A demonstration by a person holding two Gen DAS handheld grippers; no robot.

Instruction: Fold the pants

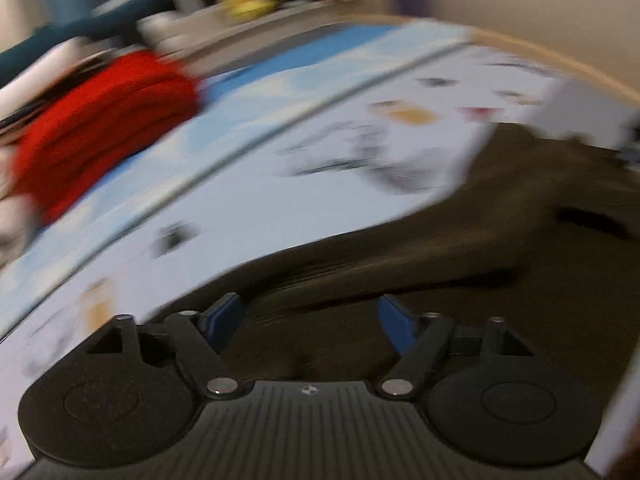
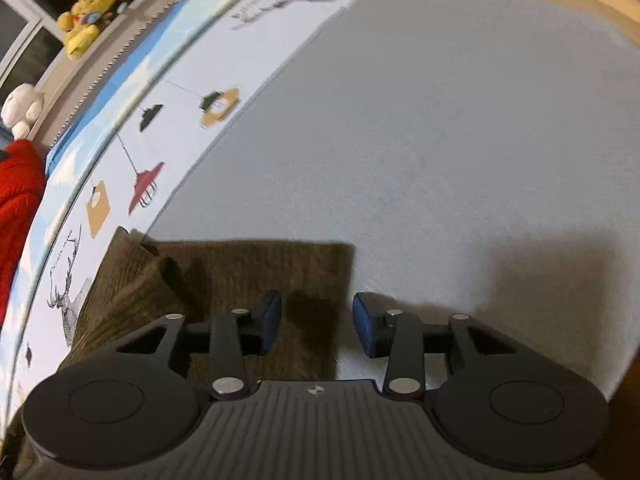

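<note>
The pants are dark olive-brown corduroy point(image 1: 500, 216) and lie on a pale bed sheet point(image 1: 248, 200). The left wrist view is motion-blurred. My left gripper point(image 1: 312, 320) is open, right above the cloth, with nothing between its blue pads point(image 1: 226, 316). In the right wrist view a squared end of the pants point(image 2: 248, 272) lies on grey sheet point(image 2: 440, 140). My right gripper point(image 2: 316, 322) is open over that end's right edge, one pad point(image 2: 270, 320) over cloth, the other point(image 2: 366, 328) over sheet.
A red knitted garment point(image 1: 104, 120) lies at the left; it also shows in the right wrist view point(image 2: 16, 200). A printed white and blue bedcover point(image 2: 132, 152) runs along the left. Yellow point(image 2: 86, 16) and white point(image 2: 22, 108) plush toys sit on a ledge.
</note>
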